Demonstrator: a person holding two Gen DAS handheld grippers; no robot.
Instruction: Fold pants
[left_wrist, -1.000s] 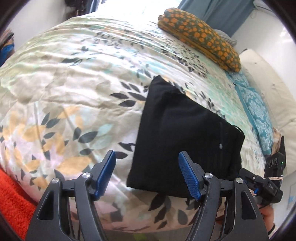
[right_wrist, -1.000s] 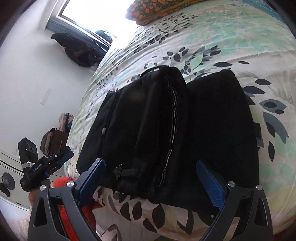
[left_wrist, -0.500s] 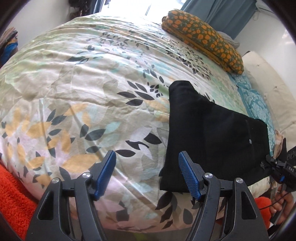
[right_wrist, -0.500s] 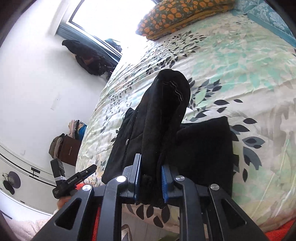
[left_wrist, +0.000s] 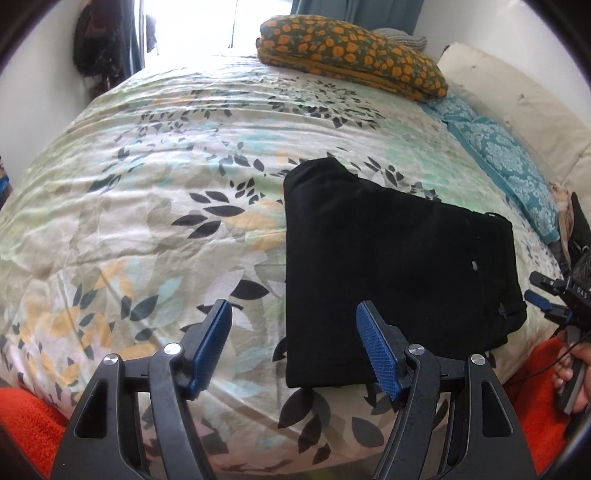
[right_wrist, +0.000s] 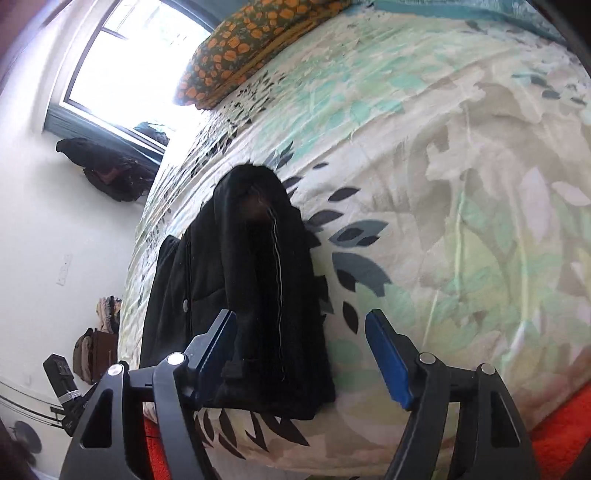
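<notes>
The black pants lie folded in a flat block on the floral duvet, near the bed's front edge. My left gripper hovers open over the block's near left corner, with nothing pressed between its blue pads. In the right wrist view the pants form a narrow dark stack with a thin white seam line. My right gripper has its jaws opening; the stack's near end lies by the left pad, and the pads do not press on it. The right gripper also shows at the left view's right edge.
An orange-flowered pillow and a teal patterned pillow lie at the head of the bed, beside a cream cushion. Orange-red fabric hangs below the front edge. Dark clothes hang under the window.
The right gripper shut on the pants' top layer, lifted it and carried it over, then let go; the pants now lie in a narrower stack. The left view shifted and rolled.
</notes>
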